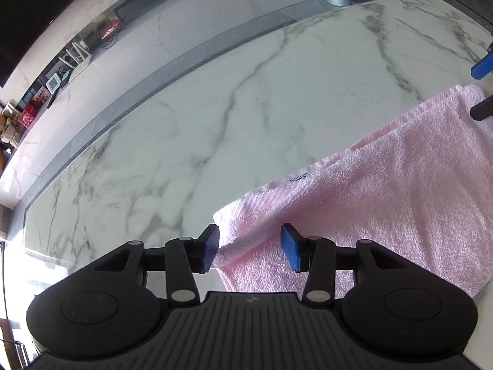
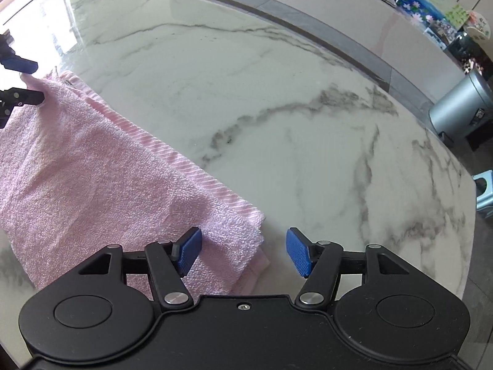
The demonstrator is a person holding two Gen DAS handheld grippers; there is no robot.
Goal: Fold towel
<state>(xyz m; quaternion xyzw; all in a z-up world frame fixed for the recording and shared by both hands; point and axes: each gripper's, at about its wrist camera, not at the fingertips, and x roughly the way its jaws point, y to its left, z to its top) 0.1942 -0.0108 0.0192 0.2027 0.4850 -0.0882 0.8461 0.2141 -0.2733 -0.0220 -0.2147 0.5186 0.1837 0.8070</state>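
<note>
- The pink towel lies folded in layers on the white marbled tabletop, stretched as a long band between my two grippers.
- Its ribbed border runs along the side facing the middle of the tabletop, and a small white label shows on that border in the left view.
- My left gripper stands over one end corner of the towel, jaws spread apart. The left blue pad sits right at the towel's edge, where the cloth bunches up a little; whether it touches I cannot tell. The other pad is over the cloth without pressing it.
- My right gripper stands over the opposite end corner, jaws spread wide. One blue pad is above the terry cloth, the other above bare marble just past the towel's end, so the corner lies between them, unpinched.
- Each view catches the other gripper's fingertips far along the towel, also parted.
- Beyond the rounded tabletop edge stand a grey bin and a small light-blue stool on the floor.
</note>
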